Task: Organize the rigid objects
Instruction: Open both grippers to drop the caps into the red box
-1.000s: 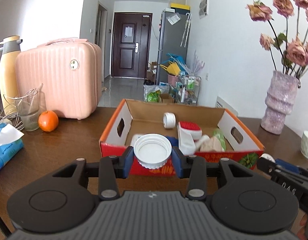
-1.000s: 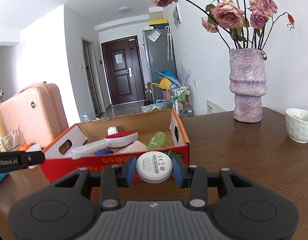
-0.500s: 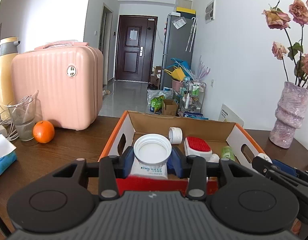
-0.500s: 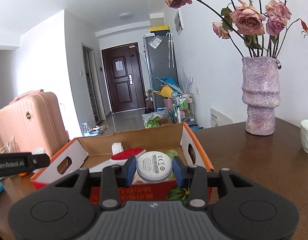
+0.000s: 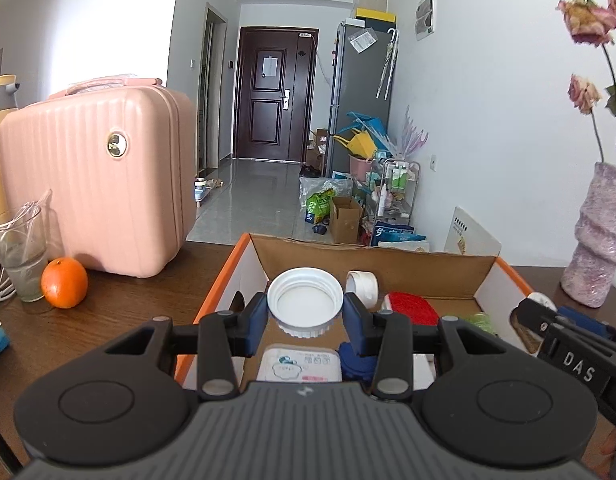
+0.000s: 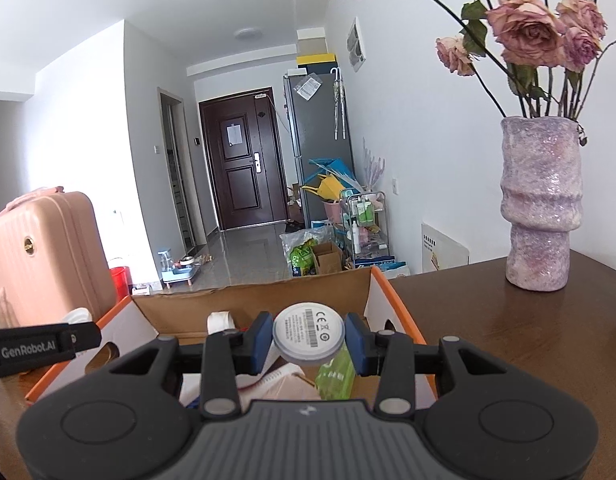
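My left gripper (image 5: 305, 316) is shut on a white screw lid (image 5: 305, 301), held over the near left part of an open cardboard box (image 5: 388, 256) with orange rims. My right gripper (image 6: 308, 342) is shut on a round white puck with a printed label (image 6: 308, 334), held over the box's right part (image 6: 378, 304). The box holds a tape roll (image 5: 362, 283), a red brush (image 5: 412, 307), a white packet (image 5: 300, 364), a green bottle (image 6: 335, 374) and other items.
A pink suitcase (image 5: 96, 184), an orange (image 5: 64, 282) and a glass cup (image 5: 18, 252) stand left of the box on the brown table. A purple vase with dried roses (image 6: 542, 208) stands right. The other gripper shows at each view's edge (image 5: 580, 348).
Both grippers have moved forward and up, from in front of the box's near wall to above its inside, each still holding its item.
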A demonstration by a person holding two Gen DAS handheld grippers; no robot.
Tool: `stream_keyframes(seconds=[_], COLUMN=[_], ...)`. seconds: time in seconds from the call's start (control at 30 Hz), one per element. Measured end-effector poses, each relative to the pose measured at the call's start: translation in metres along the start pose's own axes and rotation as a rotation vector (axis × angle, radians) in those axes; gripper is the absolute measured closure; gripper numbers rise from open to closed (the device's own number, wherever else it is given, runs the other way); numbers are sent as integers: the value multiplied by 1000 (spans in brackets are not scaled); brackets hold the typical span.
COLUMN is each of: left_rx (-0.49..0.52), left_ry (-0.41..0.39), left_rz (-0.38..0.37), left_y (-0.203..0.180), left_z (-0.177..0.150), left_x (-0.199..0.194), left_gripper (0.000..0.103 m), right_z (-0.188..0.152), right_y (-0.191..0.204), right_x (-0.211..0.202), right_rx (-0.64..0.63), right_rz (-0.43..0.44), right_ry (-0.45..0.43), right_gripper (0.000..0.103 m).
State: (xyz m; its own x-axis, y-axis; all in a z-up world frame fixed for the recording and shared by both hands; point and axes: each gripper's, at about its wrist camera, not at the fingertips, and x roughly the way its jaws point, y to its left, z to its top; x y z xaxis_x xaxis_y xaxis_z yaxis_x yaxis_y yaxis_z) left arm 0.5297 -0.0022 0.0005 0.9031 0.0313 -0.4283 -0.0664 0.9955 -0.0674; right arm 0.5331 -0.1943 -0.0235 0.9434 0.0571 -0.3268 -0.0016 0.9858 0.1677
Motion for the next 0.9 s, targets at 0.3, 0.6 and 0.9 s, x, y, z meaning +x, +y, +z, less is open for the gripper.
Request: stream_keyframes(seconds=[0.3,0.6,0.9], left_rx=[31,62,84], left_ry=[7,7,0], left_rz=[15,22,8], left_y=[-5,-10,-9], left_z=[3,3,3], left_x=[25,36,33], left_gripper=[62,62,31], right_z=[6,10,7], right_y=[3,0,6], right_x=[22,38,34], right_rx=[-34,-59,-115], right_rz=[-6,-8,-11], right_ry=[7,30,78], right_gripper=[64,64,48])
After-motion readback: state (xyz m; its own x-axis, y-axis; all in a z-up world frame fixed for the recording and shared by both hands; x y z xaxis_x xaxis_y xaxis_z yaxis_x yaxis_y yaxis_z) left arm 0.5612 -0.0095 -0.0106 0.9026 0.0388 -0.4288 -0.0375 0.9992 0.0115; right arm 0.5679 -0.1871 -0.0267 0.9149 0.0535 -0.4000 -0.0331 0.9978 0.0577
